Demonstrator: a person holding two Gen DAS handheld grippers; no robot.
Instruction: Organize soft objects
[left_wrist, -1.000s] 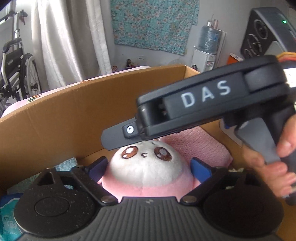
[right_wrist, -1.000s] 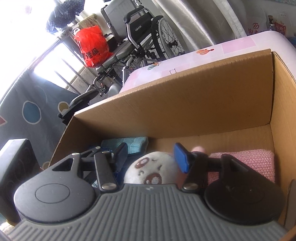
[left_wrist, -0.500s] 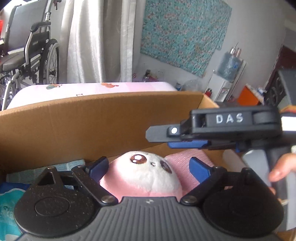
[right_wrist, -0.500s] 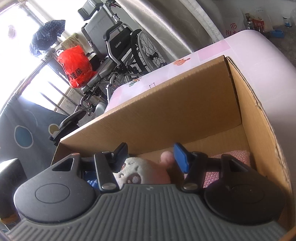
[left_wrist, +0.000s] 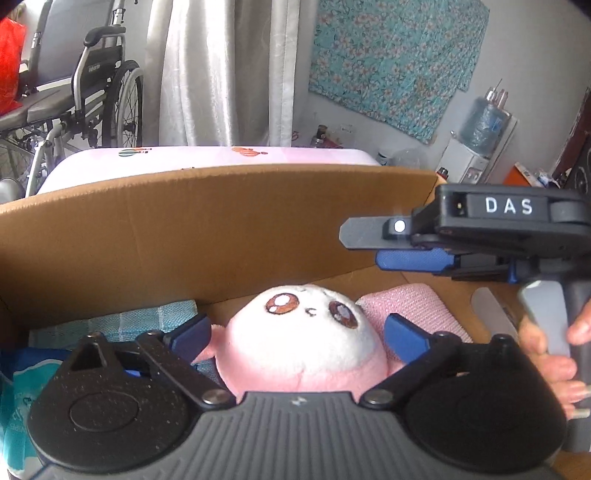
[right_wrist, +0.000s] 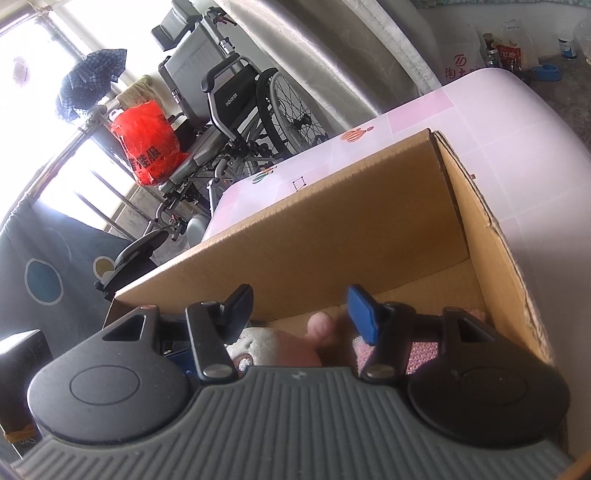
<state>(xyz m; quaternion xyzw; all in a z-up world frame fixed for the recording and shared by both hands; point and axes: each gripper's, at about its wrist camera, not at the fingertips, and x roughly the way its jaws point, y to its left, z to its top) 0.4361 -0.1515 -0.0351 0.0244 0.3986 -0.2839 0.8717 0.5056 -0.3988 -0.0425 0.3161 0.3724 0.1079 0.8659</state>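
Note:
A pink and white plush toy (left_wrist: 306, 336) with brown eyes lies in a cardboard box (left_wrist: 207, 229). My left gripper (left_wrist: 299, 332) is open, its blue pads either side of the plush, not pressing it. A pink knitted cloth (left_wrist: 406, 306) lies right of the plush, a teal cloth (left_wrist: 122, 321) left of it. My right gripper (right_wrist: 301, 308) is open and empty above the box, seen from the side in the left wrist view (left_wrist: 413, 258). The plush (right_wrist: 273, 347) shows just below its fingers.
A blue wipes pack (left_wrist: 18, 398) lies at the box's left end. The box stands on a pink patterned table (right_wrist: 498, 122). A wheelchair (right_wrist: 236, 122) and curtains (left_wrist: 221, 70) stand behind the table.
My right gripper has lifted up and back to the right, away from the plush. My left gripper has tilted up; the plush stays between its open fingers.

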